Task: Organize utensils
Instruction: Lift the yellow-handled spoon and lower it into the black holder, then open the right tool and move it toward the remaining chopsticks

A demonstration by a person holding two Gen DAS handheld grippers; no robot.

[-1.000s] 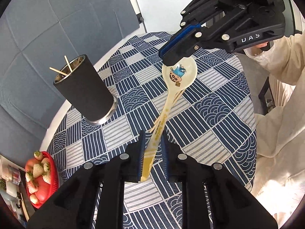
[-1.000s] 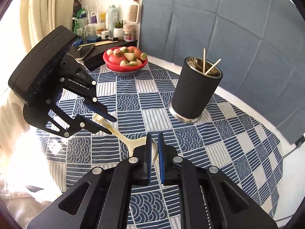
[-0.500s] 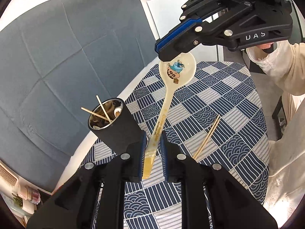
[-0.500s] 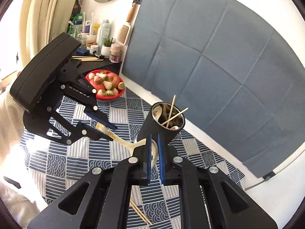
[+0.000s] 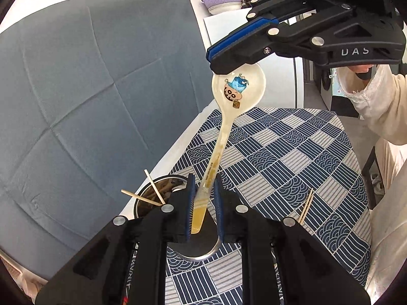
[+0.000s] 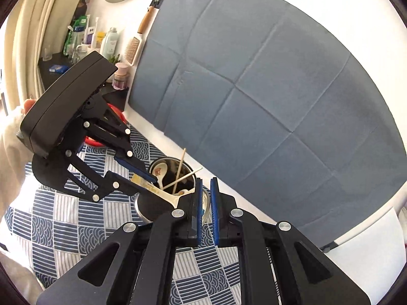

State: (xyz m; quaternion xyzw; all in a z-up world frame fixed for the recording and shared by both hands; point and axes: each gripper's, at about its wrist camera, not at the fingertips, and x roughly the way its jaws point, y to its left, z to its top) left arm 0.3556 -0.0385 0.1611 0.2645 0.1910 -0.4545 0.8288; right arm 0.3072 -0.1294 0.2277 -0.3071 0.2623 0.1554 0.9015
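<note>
Spoon [image 5: 237, 89]: cream ceramic, cartoon print in the bowl; held in the air across the centre of the left wrist view, bowl at upper right, handle running down to lower centre. In the right wrist view [image 6: 166, 196] it shows as a pale handle running from the other tongs to the near ones.
Left gripper [image 5: 204, 206]: fingers closed on the spoon's handle end — the yellowish tip sits between the blue pads. Seen at left of the right wrist view [image 6: 142, 178], pinching the same handle.
Right gripper [image 6: 206, 203]: fingers close together with the rim of the spoon's bowl between them; whether both pads press on it cannot be told. In the left wrist view [image 5: 229, 56] it comes in from the upper right, its tips at the top of the bowl.
Cup [image 6: 152, 208]: black, with a metal rim and base, standing on the table directly under the spoon; largely hidden behind the left fingers in the left wrist view [image 5: 150, 200].
Cup contents: two wooden sticks [image 6: 179, 171] leaning out of it, and another white spoon [image 6: 159, 171] inside.
Chopsticks [image 5: 306, 204]: a pair lying on the table at lower right, well apart from the cup.
Table [image 5: 292, 157]: covered by a blue-and-white patchwork cloth.
Backdrop [image 5: 89, 89]: creased grey-blue sheet — fills the left of the frame.
Red bowl [image 6: 118, 115]: at the far left, mostly hidden behind the left gripper.
</note>
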